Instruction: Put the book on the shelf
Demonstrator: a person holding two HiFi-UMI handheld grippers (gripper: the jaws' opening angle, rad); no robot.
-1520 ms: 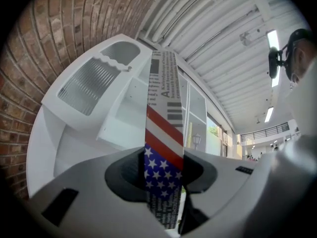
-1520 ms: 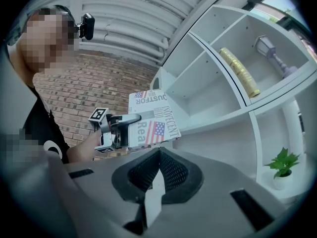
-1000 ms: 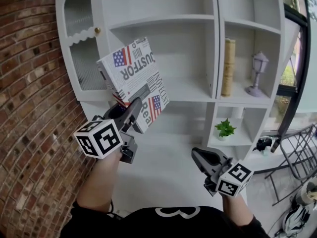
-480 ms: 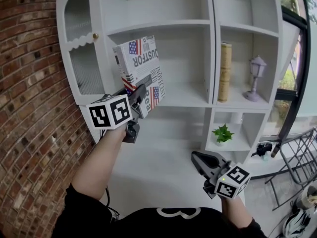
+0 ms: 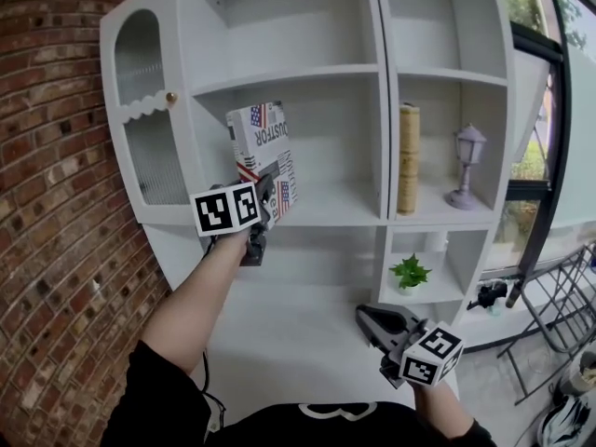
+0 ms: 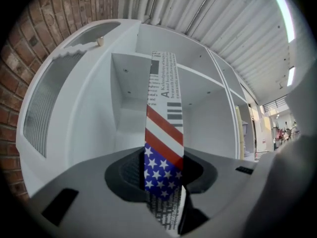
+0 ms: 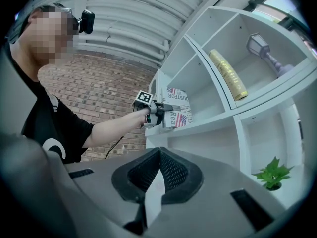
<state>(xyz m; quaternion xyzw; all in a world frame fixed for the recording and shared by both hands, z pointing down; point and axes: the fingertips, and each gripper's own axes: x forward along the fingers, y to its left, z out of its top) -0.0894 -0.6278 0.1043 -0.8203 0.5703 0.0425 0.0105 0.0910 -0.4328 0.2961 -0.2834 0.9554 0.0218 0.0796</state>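
Note:
The book (image 5: 265,147), white with newsprint lettering and US-flag patches, stands nearly upright just above the floor of the white shelf's middle compartment (image 5: 326,214). My left gripper (image 5: 265,190) is shut on its lower near edge. In the left gripper view the book's edge (image 6: 164,143) runs straight up from between the pads of the left gripper (image 6: 163,185). My right gripper (image 5: 369,317) hangs low at the right, shut with nothing in it; in its own view the right gripper (image 7: 158,158) looks up towards the held book (image 7: 177,114).
A tan book (image 5: 407,156) and a purple lantern (image 5: 464,166) stand in the compartment to the right. A small green plant (image 5: 408,271) sits below them. A glazed cabinet door with a brass knob (image 5: 170,97) is at the left, beside the brick wall (image 5: 56,212). A metal chair (image 5: 559,291) stands at far right.
My left gripper has carried the book up and forward into the middle compartment, turning it from tilted to nearly upright. The right gripper has barely moved.

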